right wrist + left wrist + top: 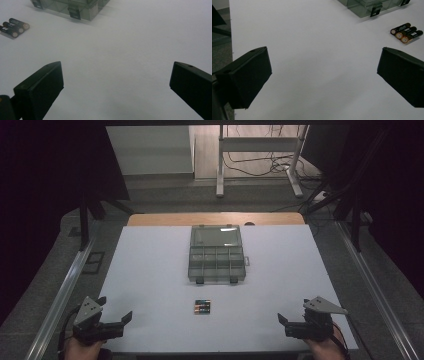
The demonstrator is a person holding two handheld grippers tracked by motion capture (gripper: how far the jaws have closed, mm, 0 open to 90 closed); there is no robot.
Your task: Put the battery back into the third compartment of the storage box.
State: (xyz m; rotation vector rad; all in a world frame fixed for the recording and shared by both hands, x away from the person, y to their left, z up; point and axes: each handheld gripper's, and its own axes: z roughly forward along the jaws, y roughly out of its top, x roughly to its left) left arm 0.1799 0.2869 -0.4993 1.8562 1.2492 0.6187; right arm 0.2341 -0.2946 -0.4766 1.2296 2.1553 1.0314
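High view: left gripper (116, 312), right gripper (291, 319) low at near edge (jaws apart).

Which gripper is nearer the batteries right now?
Roughly even. The left gripper is left of the batteries; the right gripper is to their right, both open.

A white desk (150, 280) with a wooden far edge stands in a dim room on grey floor (165, 195). Metal rails (65, 290) flank it. Beyond stand a pale cabinet (150, 150) and a white frame (260, 145) with loose cables (260, 165). Dark curtains (45, 185) hang at both sides.
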